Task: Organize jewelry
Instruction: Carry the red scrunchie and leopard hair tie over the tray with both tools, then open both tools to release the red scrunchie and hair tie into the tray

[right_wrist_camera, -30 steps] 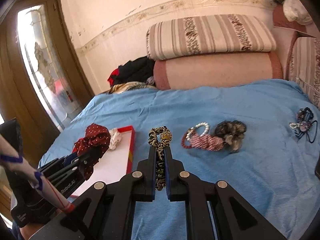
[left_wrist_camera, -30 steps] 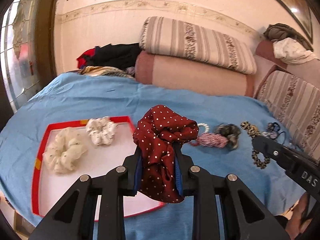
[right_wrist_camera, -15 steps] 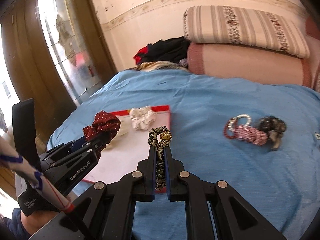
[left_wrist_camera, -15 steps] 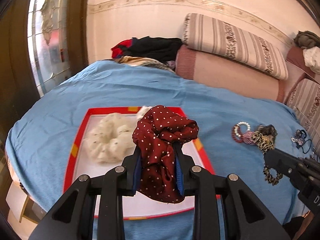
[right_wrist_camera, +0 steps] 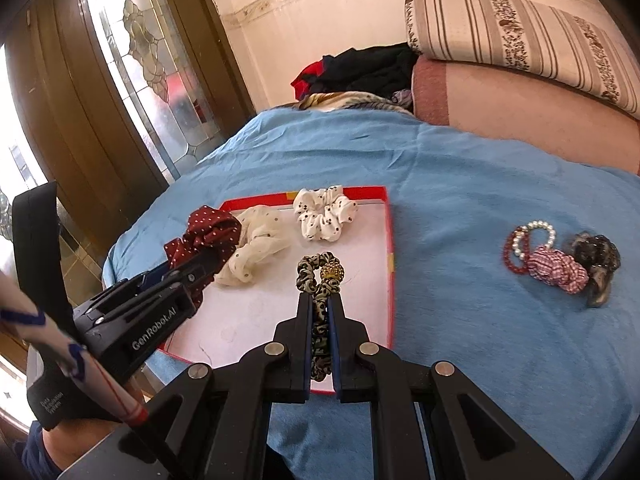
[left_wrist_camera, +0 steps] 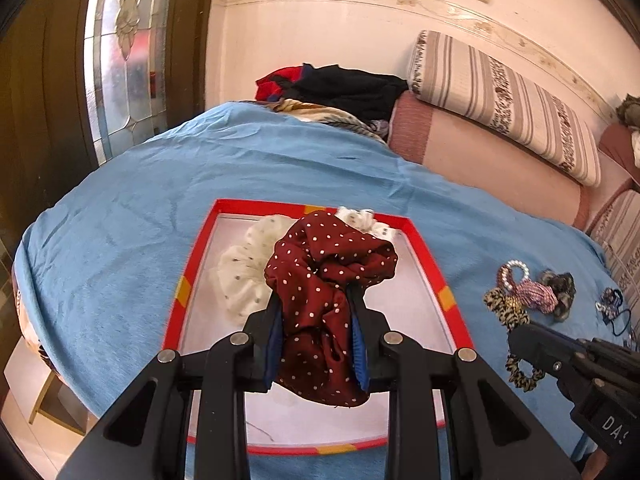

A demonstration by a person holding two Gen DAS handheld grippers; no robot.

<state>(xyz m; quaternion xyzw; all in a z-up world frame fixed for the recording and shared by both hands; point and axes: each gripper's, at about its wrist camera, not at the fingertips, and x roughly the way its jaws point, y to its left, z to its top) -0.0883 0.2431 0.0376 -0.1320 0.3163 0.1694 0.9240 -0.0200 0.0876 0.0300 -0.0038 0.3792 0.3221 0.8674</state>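
Note:
My left gripper (left_wrist_camera: pixel 316 300) is shut on a dark red polka-dot scrunchie (left_wrist_camera: pixel 328 276) and holds it above the red-rimmed white tray (left_wrist_camera: pixel 188 280). It also shows in the right wrist view (right_wrist_camera: pixel 208 236). My right gripper (right_wrist_camera: pixel 320 300) is shut on a leopard-print scrunchie (right_wrist_camera: pixel 318 276) with a gold bead, over the tray (right_wrist_camera: pixel 390 260). Two cream scrunchies lie in the tray: a sheer one (right_wrist_camera: pixel 256 248) and a spotted one (right_wrist_camera: pixel 324 216).
On the blue bedspread (right_wrist_camera: pixel 460 184) right of the tray lie a pearl bracelet (right_wrist_camera: pixel 536 232), a red-checked scrunchie (right_wrist_camera: pixel 560 268) and a dark scrunchie (right_wrist_camera: pixel 596 260). A small dark item (left_wrist_camera: pixel 610 304) lies further right. Bolsters and clothes line the wall; a door stands left.
Both grippers have moved left with their scrunchies, from over the bedspread near the loose pile to over the tray. Both stay shut.

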